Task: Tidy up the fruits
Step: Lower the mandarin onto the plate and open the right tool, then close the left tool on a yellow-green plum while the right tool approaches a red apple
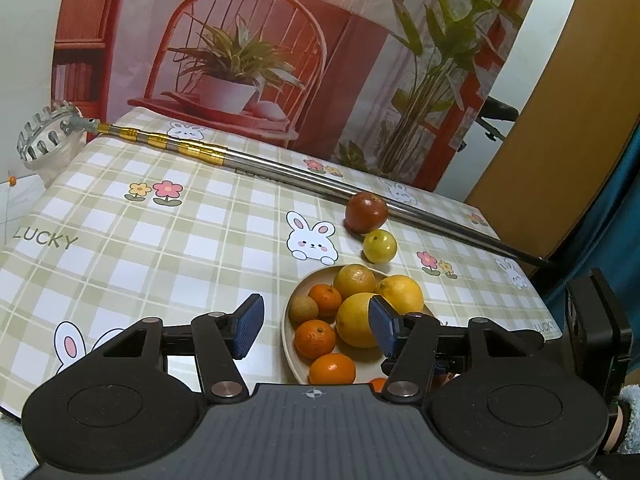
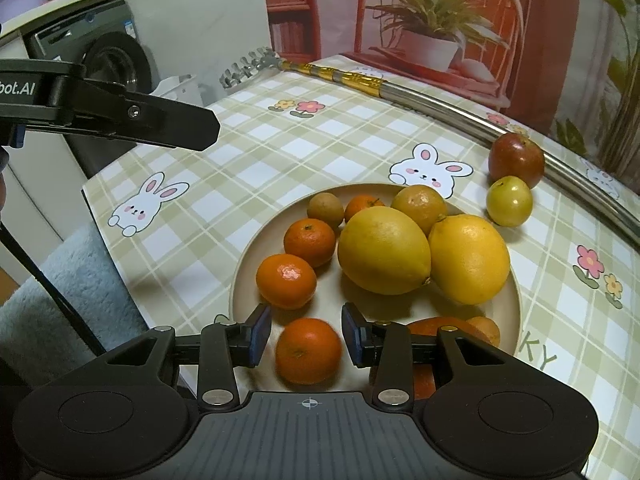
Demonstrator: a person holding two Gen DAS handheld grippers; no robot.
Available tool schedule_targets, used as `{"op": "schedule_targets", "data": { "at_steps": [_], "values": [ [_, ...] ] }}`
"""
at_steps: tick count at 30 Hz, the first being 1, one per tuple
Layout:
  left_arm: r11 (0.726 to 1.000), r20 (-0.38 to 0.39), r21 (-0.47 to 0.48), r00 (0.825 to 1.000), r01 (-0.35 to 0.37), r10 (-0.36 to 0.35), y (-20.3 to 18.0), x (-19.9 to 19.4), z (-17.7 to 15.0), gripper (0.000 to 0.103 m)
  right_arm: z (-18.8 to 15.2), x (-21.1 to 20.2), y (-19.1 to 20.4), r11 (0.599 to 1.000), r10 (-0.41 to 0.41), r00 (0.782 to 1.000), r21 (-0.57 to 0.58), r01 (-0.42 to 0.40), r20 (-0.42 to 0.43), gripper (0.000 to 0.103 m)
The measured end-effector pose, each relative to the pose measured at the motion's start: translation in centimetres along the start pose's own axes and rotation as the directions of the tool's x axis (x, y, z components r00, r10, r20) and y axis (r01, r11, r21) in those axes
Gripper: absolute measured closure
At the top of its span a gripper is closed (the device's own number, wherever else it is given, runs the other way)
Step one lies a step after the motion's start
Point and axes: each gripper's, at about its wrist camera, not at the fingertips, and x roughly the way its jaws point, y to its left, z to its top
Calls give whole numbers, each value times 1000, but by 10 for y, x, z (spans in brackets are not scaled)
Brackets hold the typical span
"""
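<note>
A beige plate (image 2: 240,280) holds two lemons (image 2: 384,250), an orange (image 2: 418,204), several mandarins and a small brownish fruit (image 2: 325,210). My right gripper (image 2: 306,336) is open low over the plate's near side. Its blue pads flank a slightly blurred mandarin (image 2: 308,350) with small gaps either side. Behind the plate a red apple (image 2: 516,158) and a yellow-green fruit (image 2: 509,201) lie on the checked cloth. My left gripper (image 1: 316,328) hovers open and empty above the plate's (image 1: 286,320) left part, with the apple (image 1: 366,213) further back.
A long metal pole (image 1: 248,160) with a toothed picker head (image 1: 44,136) lies diagonally across the table behind the apple. A printed backdrop stands at the far edge. Off the table's left are a washing machine (image 2: 108,60) and a grey fluffy cloth (image 2: 60,280).
</note>
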Motion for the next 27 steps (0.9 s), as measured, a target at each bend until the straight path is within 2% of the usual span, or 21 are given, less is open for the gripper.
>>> {"op": "schedule_targets", "data": {
  "at_steps": [9, 17, 21, 27],
  "values": [
    [1000, 5, 9, 1000, -13, 13, -1, 0, -2, 43, 2, -27, -11, 997, -68, 988, 37, 64, 141, 67],
    [1000, 14, -2, 1000, -10, 10, 1, 0, -5, 43, -8, -55, -36, 981, -170, 941, 146, 132, 292, 66],
    [1000, 14, 3, 1000, -20, 20, -1, 2, -6, 43, -18, -60, -49, 966, -214, 920, 212, 149, 328, 65],
    [999, 3, -5, 999, -36, 36, 1, 9, -9, 43, -27, -56, -63, 951, -250, 907, 262, 165, 338, 63]
  ]
}}
